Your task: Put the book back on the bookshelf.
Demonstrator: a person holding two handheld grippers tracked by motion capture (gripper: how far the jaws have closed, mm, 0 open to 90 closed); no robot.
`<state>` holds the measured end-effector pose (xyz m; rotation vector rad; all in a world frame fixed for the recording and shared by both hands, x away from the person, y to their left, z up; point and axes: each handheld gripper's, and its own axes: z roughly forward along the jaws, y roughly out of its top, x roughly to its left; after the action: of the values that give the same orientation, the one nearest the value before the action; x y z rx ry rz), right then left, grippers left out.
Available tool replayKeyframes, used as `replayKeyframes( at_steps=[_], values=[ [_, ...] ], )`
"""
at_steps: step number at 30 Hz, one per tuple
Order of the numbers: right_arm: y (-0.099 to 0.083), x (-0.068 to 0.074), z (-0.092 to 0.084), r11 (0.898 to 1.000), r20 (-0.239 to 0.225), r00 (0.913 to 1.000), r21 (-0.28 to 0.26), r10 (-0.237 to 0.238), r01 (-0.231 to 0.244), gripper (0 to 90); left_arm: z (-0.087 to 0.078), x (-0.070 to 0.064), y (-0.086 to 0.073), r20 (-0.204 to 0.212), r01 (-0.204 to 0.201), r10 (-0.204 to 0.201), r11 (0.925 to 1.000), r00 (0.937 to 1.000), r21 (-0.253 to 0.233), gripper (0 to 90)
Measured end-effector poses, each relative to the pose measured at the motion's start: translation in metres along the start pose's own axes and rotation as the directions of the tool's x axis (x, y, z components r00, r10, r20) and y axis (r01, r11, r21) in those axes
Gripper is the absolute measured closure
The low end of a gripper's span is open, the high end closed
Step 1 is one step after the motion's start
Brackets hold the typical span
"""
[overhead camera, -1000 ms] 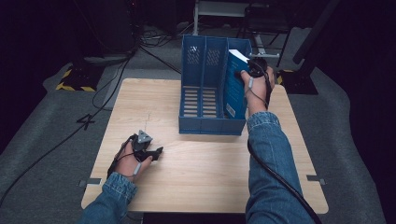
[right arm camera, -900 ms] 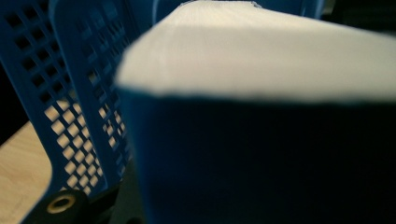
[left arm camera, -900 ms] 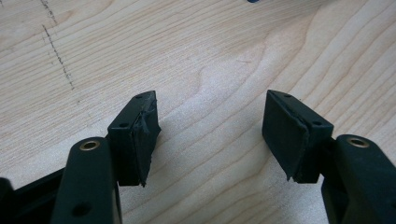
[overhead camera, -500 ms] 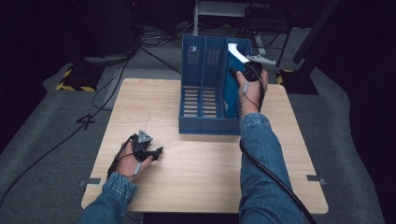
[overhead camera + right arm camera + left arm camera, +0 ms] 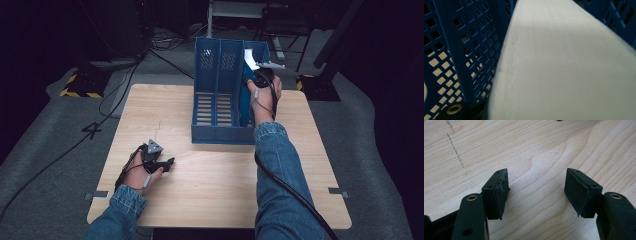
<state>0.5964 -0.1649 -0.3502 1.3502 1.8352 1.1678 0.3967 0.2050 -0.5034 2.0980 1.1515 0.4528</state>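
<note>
A blue three-slot file rack (image 5: 220, 100) stands at the back of the wooden table (image 5: 210, 185). My right gripper (image 5: 257, 82) is over the rack's right slot, shut on a book (image 5: 248, 59) with a blue cover and white pages. The book stands tilted in that slot, its white top corner above the rim. In the right gripper view the white page edge (image 5: 564, 62) lies close in front of the rack's perforated blue wall (image 5: 461, 50). My left gripper (image 5: 167, 162) rests low on the table at the front left, open, with bare wood between its jaws (image 5: 536, 192).
The rack's left and middle slots hold nothing. Cables (image 5: 115, 95) run over the grey floor to the left of the table. A yellow-and-black striped base (image 5: 77, 90) sits at the far left, and dark stands are behind the rack.
My right hand has shifted slightly left and down with the book, which sits lower in the right slot. The left gripper has not moved.
</note>
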Motion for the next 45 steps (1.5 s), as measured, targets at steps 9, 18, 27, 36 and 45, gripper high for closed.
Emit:
replayKeyframes(
  at_steps=[9, 18, 27, 36, 45],
  values=[
    [0.000, -0.013, -0.011, 0.988, -0.050, 0.9983, -0.151, 0.031, -0.038, 61.2, 0.000, 0.000, 0.000, -0.005, 0.001, -0.001, 1.0000, 1.0000, -0.001, 36.7],
    [-0.011, -0.008, 0.000, 0.993, -0.062, 0.9975, -0.112, 0.034, -0.041, 59.6, 0.000, 0.000, 0.000, -0.003, 0.004, -0.004, 1.0000, 1.0000, -0.002, 36.8],
    [-0.010, -0.002, -0.016, 0.997, -0.066, 0.9976, -0.073, -0.021, 0.016, 42.4, 0.000, -0.001, 0.000, -0.004, 0.000, 0.000, 1.0000, 1.0000, 0.001, 36.8],
    [-0.001, 0.005, -0.058, 0.992, 0.005, 0.9960, -0.084, -0.090, 0.090, 34.3, -0.004, -0.002, -0.004, -0.009, 0.007, -0.007, 1.0000, 0.9999, -0.002, 35.9],
    [-0.016, -0.004, -0.124, 0.990, -0.078, 0.9892, -0.083, -0.124, 0.117, 33.4, -0.011, -0.003, -0.011, -0.006, 0.007, -0.007, 1.0000, 1.0000, 0.004, 31.8]
  ],
)
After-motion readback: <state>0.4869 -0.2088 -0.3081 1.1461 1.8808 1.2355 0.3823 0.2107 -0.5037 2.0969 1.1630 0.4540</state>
